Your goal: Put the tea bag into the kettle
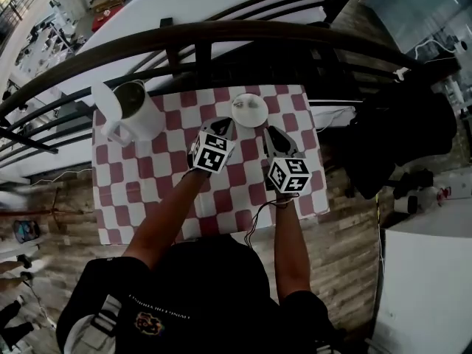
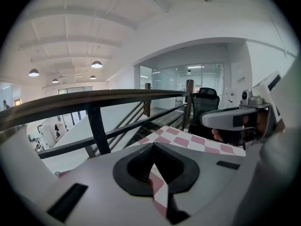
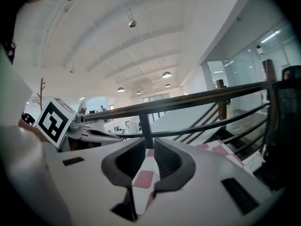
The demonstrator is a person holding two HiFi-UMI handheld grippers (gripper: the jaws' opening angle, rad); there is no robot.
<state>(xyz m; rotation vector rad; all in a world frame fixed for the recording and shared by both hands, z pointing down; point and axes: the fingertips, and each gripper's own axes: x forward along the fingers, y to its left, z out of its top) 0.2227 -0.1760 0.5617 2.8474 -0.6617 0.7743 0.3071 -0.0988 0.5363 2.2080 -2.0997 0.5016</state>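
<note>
Two grippers hover over the checked bench [image 1: 147, 198]: left gripper [image 1: 226, 126] closed, empty; right gripper [image 1: 271, 133] slightly parted, empty. White saucer [image 1: 249, 110] just ahead at 12 o'clock, any tea bag there too small to tell; white kettle [image 1: 136, 113], lid up, at 10 o'clock; railing [image 1: 221, 32] beyond.

White kettle [image 1: 139, 110], plate [image 1: 238, 113] — checkered table [image 1: 125, 198]
</note>
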